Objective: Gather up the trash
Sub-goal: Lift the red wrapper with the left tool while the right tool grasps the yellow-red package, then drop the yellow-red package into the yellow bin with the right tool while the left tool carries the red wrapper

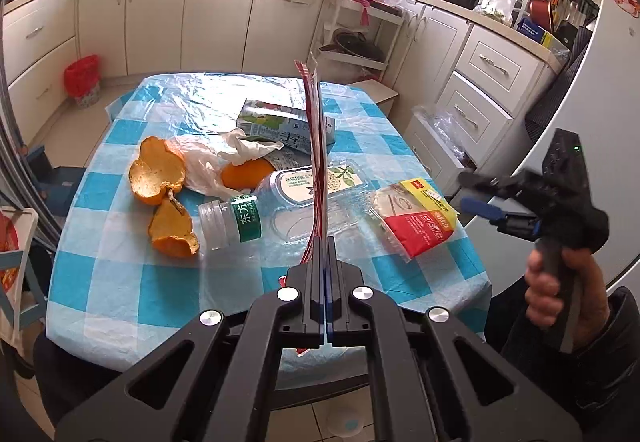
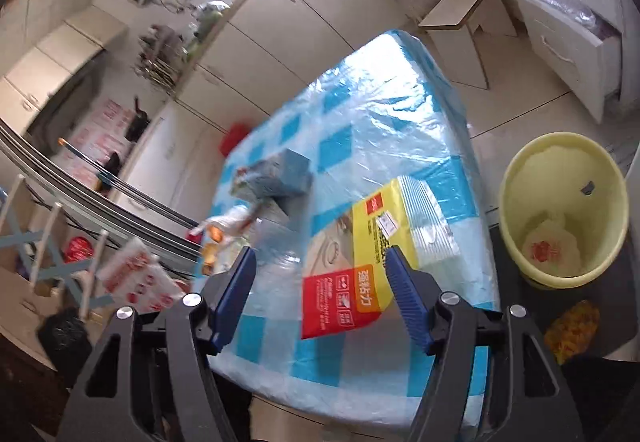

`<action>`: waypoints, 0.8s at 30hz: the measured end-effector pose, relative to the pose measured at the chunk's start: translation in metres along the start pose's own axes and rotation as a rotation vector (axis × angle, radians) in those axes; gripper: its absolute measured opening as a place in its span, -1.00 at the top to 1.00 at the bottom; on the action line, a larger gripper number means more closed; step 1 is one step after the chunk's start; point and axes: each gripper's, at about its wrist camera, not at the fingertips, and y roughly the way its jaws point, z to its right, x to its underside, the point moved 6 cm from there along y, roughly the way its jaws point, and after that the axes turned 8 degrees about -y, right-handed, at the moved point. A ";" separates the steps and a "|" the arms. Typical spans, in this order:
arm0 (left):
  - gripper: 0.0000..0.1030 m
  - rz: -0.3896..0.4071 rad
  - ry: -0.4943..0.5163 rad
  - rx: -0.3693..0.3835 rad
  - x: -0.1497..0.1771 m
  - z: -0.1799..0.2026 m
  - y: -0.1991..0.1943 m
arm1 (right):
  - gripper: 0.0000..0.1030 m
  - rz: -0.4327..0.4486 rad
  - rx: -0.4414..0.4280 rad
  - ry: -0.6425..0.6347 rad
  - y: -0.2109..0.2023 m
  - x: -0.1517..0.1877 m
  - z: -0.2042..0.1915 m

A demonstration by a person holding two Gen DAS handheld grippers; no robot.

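Observation:
My left gripper (image 1: 325, 242) is shut on a thin red wrapper (image 1: 315, 146) and holds it upright, edge-on, above the table. Below lie orange peels (image 1: 158, 174), a white crumpled bag (image 1: 212, 156), a clear plastic bottle (image 1: 280, 202), a carton (image 1: 276, 122) and a yellow-red packet (image 1: 416, 220). My right gripper (image 2: 320, 262) is open and empty above the yellow-red packet (image 2: 372, 262) near the table's front right edge; it also shows in the left wrist view (image 1: 480, 198). A yellow bin (image 2: 560, 210) with some trash stands on the floor to the right.
The table has a blue-white checked cloth (image 1: 120, 282). A red bin (image 1: 82, 80) stands by the far cabinets. A small stool (image 2: 460, 6) and an open drawer (image 2: 572, 38) are beyond the table. A rack (image 2: 48, 242) is at left.

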 end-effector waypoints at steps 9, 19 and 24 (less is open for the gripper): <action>0.99 0.009 -0.014 0.009 0.000 -0.005 -0.003 | -0.66 -0.173 0.228 -0.258 0.049 0.026 -0.014; 0.99 0.013 -0.028 0.015 0.001 -0.009 -0.005 | 0.61 -0.171 0.342 -0.538 0.069 0.041 -0.034; 0.99 0.015 -0.035 0.011 0.002 -0.013 -0.006 | 0.91 -0.123 0.293 -0.447 0.057 0.031 -0.024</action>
